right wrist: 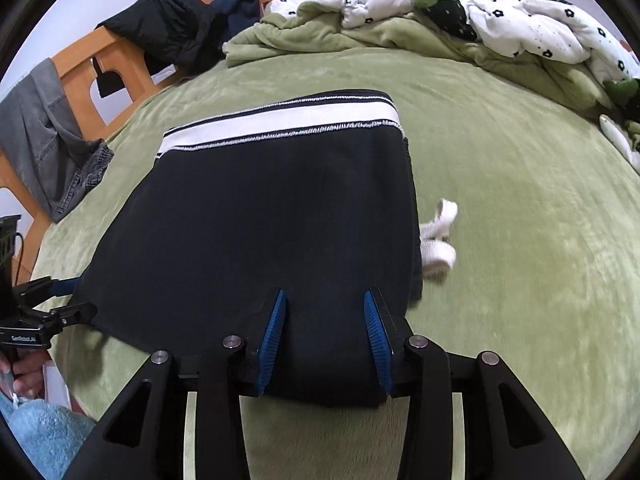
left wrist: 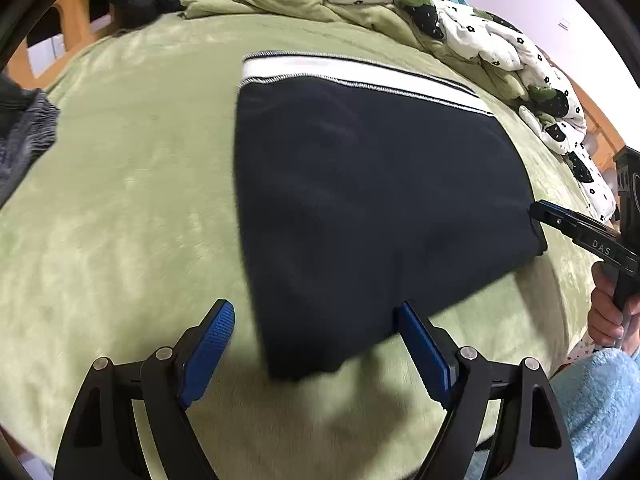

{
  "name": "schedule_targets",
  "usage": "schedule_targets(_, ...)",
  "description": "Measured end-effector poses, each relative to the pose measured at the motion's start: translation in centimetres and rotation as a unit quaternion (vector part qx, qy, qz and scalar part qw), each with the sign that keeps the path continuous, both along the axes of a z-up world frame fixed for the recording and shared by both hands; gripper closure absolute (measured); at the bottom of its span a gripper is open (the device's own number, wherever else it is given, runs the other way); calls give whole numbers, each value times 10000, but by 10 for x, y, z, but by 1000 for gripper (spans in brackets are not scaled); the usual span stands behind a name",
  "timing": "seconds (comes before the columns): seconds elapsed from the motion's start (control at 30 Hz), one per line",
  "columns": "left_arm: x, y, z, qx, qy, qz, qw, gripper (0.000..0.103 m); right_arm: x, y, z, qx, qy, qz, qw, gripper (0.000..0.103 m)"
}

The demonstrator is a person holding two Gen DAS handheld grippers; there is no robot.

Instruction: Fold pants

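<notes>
Folded dark navy pants (left wrist: pixel 372 200) with a white-striped waistband (left wrist: pixel 344 70) lie flat on the green bed blanket (left wrist: pixel 120 200). My left gripper (left wrist: pixel 316 320) is open, its blue pads either side of the pants' near corner, just above the cloth. My right gripper (right wrist: pixel 326 316) is open over the pants' (right wrist: pixel 280 220) near edge, pads apart with cloth between them. The right gripper also shows at the right edge of the left wrist view (left wrist: pixel 536 210). The left gripper shows at the left edge of the right wrist view (right wrist: pixel 76 300). The white drawstring (right wrist: pixel 438 236) sticks out at the pants' right side.
A rumpled green and white flowered quilt (right wrist: pixel 440 12) is piled at the bed's far side. Grey jeans (right wrist: pixel 48 144) and dark clothes (right wrist: pixel 168 28) hang over the wooden bed frame (right wrist: pixel 116 68) at the left. A light blue fleece sleeve (left wrist: pixel 600 400) is near the front edge.
</notes>
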State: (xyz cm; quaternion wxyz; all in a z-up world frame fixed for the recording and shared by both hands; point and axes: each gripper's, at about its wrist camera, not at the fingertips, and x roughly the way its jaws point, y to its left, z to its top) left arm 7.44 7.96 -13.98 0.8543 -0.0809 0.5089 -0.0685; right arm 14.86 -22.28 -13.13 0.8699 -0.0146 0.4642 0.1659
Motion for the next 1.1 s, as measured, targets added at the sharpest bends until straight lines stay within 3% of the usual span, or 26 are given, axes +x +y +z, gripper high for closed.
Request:
schedule_targets(0.17, -25, -9, 49, 128, -451, 119, 9988, 22, -28, -12, 45, 145, -401, -360, 9984, 62)
schedule_targets(0.33, -57, -29, 105, 11, -1037, 100, 9946, 20, -66, -22, 102, 548, -841, -809, 9917, 40)
schedule_targets(0.47, -73, -47, 118, 18, -1266, 76, 9919, 20, -103, -14, 127, 647, -977, -696, 9907, 28)
schedule_targets(0.57, -89, -52, 114, 174, -1373, 195, 9902, 20, -127, 0, 133, 189, -1107, -662, 9915, 28)
schedule_targets(0.67, -108, -58, 121, 586, -1569, 335, 9853, 20, -145, 8, 126, -44, -1064, -691, 9919, 28)
schedule_targets(0.73, -117, -55, 126, 523, -1674, 367, 9838, 20, -158, 11, 127, -516, -1234, -829, 9875, 28)
schedule_targets(0.77, -120, -55, 127, 432, -1670, 325, 9845, 20, -163, 11, 130, -617, -1342, -897, 9850, 23)
schedule_targets(0.8, -123, -54, 128, 380, -1679, 312, 9846, 20, -169, 11, 132, -623, -1432, -902, 9836, 14)
schedule_targets(0.87, -129, -54, 130, 405, -1733, 386, 9833, 20, -176, 9, 133, -584, -1413, -807, 9849, 8)
schedule_targets(1.1, -142, -55, 133, 379, -1849, 616, 9801, 20, -195, 4, 131, -683, -1364, -836, 9848, 8)
